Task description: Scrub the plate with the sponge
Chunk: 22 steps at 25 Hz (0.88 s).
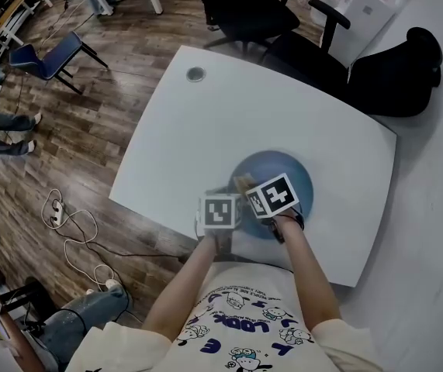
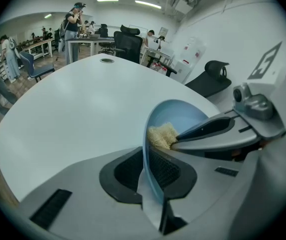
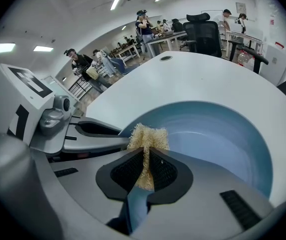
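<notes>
A light blue plate (image 1: 283, 175) lies on the white table (image 1: 205, 138) near its front edge. My left gripper (image 2: 152, 176) is shut on the plate's rim (image 2: 148, 149), which stands edge-on between the pads. My right gripper (image 3: 145, 171) is shut on a pale yellow fibrous sponge (image 3: 147, 140), and the sponge's free end rests at the near left rim of the plate (image 3: 218, 134). In the left gripper view the sponge (image 2: 162, 135) shows inside the plate with the right gripper's finger behind it. Both marker cubes (image 1: 248, 204) sit side by side over the plate's near edge.
A round grey cable port (image 1: 195, 74) sits in the table's far left part. Black office chairs (image 1: 283, 22) stand beyond the table. A blue chair (image 1: 50, 56) and cables (image 1: 70, 227) are on the wood floor at left. People stand at desks far off.
</notes>
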Motion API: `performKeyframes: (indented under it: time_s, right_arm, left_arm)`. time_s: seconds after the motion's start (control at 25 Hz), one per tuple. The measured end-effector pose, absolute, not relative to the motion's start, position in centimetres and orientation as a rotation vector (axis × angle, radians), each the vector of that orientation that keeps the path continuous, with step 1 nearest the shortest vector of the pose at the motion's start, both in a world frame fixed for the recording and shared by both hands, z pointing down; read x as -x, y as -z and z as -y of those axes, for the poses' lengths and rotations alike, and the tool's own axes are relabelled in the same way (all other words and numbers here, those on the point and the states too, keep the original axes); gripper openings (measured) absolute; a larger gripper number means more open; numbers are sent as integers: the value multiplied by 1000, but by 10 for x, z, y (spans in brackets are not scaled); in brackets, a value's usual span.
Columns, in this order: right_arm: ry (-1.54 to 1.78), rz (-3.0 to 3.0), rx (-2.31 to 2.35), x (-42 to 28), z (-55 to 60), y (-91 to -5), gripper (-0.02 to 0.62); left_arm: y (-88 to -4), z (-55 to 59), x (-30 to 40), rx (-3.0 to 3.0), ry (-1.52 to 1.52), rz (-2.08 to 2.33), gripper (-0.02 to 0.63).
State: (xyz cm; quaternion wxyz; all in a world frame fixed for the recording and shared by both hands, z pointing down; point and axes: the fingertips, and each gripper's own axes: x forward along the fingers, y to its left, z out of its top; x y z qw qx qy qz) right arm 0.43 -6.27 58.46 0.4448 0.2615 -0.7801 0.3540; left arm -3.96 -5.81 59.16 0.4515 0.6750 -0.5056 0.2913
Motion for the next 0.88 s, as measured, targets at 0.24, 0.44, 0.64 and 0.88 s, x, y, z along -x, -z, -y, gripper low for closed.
performKeyframes:
  time_s: [0.24, 0.44, 0.64, 0.88]
  right_arm:
    - [-892, 1935, -658, -7, 58, -585, 46]
    - [-895, 1930, -642, -9, 48, -584, 46]
    - [-898, 1934, -644, -15, 37, -585, 46]
    - [-865, 1917, -606, -20, 19, -585, 46]
  left_arm:
    - [-591, 62, 40, -1675, -722, 1269, 43]
    - [-592, 57, 41, -1650, -721, 1261, 43]
    - [-595, 58, 40, -1650, -713, 1261, 43]
    - [-599, 55, 38, -1649, -701, 1244, 43]
